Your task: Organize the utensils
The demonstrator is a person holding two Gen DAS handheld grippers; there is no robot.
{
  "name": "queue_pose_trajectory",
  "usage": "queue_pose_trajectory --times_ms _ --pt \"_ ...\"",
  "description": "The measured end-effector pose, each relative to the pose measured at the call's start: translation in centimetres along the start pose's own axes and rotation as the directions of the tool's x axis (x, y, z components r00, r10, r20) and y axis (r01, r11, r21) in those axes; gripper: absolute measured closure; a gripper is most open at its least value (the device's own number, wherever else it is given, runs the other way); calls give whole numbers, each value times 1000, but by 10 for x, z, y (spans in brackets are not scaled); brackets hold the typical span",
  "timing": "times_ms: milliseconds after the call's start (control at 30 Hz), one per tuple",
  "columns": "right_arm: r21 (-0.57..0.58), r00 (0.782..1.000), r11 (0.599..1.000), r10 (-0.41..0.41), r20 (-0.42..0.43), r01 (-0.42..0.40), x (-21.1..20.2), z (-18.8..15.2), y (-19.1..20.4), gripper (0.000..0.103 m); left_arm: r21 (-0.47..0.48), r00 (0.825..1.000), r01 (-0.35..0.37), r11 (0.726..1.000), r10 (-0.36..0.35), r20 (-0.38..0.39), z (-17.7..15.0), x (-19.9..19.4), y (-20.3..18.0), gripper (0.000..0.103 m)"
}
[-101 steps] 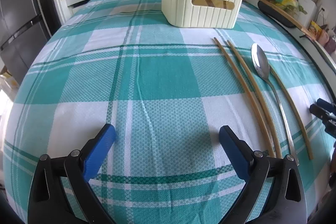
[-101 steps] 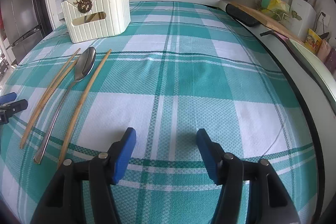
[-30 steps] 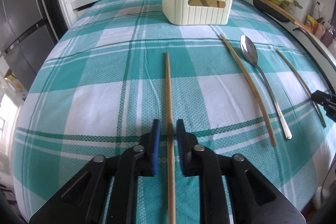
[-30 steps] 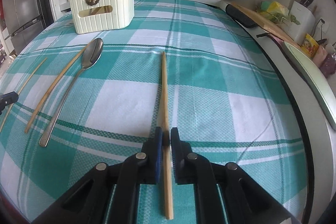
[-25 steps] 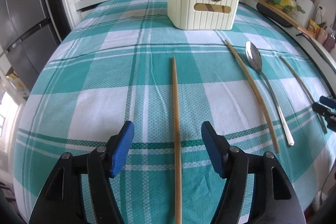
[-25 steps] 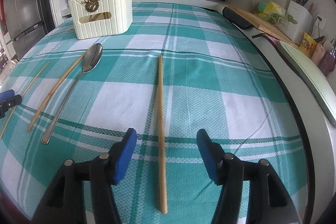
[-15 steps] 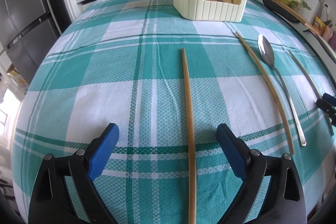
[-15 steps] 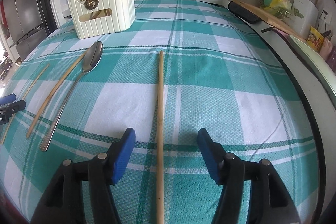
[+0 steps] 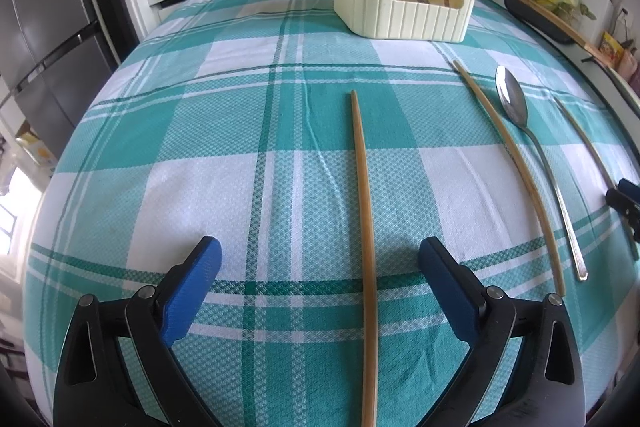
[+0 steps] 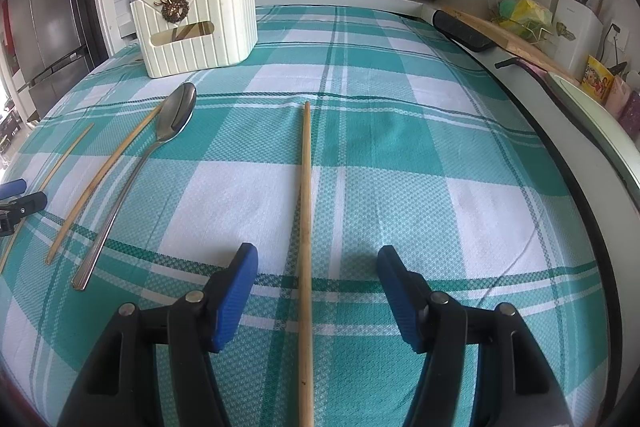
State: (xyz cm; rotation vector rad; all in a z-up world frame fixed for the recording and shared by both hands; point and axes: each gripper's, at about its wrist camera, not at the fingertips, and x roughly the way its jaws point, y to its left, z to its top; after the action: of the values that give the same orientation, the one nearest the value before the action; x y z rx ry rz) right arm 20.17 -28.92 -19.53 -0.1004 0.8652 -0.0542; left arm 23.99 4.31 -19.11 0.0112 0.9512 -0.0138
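1. Left tongs [image 9: 320, 263] are wide open over a chopstick [image 9: 366, 227] on the tabletop [image 9: 240, 131].
2. Right tongs [image 10: 318, 269] are wide open over another chopstick [image 10: 306, 227].
3. Next, I think: sticks and spoon [image 10: 176, 115] go into the cream box [image 10: 200, 27] at the far edge.

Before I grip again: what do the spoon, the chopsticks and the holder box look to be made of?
Spoon: polished metal, likely stainless steel; its bowl mirrors the light. Chopstick between the right gripper's open fingers: matte tan, probably bamboo or wood, as the others on the cloth look. Holder box: cream and ribbed with a smooth sheen, seemingly moulded plastic; its emblem looks like brass-toned metal.
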Motion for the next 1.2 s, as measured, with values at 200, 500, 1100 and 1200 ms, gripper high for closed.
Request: queue_pose_trajectory --times_ms 200,500,1100,1200 --pt "1 1000 1000 1 -1 -1 0 0 0 39 0 1000 1 1000 -1 -1 0 0 0 3" --pt "-48 980 994 88 -176 -98 7 21 -10 39 68 985 143 987 -135 -106 19 4 10 8" --pt "-88 963 990 86 -254 -112 88 127 -2 97 230 979 147 962 -109 -171 80 32 -19 98" --pt "-15 969 986 160 -187 -166 65 131 -7 97 182 982 168 969 -148 -118 82 13 -10 99"
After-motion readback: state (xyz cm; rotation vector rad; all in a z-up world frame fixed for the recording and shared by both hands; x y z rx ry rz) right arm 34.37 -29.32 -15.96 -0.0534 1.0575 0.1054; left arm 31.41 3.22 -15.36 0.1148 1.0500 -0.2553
